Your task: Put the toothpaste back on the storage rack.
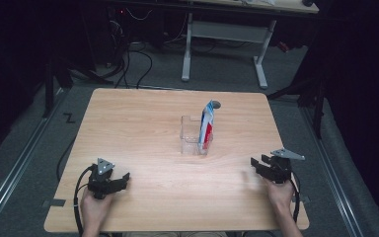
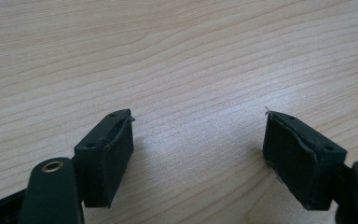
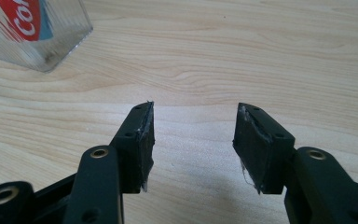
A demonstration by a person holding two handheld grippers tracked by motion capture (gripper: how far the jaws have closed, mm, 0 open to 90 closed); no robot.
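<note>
Right tongs (image 3: 193, 140) face toothpaste tube (image 3: 25, 18) lettering.

lettering: white "Co" showing, cut off by the frame edge | on: red field of the toothpaste tube (image 3: 25, 18) standing in the clear holder (image 3: 51, 46) | high view: tube print (image 1: 207, 123) too small to read | other text: none legible

We read this as a lab recording bay. A bare wooden table (image 1: 143, 123) stands on grey carpet (image 1: 24, 148), with metal floor rails (image 1: 10, 173) along both sides. Behind it, loose cables (image 1: 133, 59) trail under a white-legged desk (image 1: 227, 44). The surroundings are dark, and black stand legs (image 1: 49, 84) flank the table.
</note>
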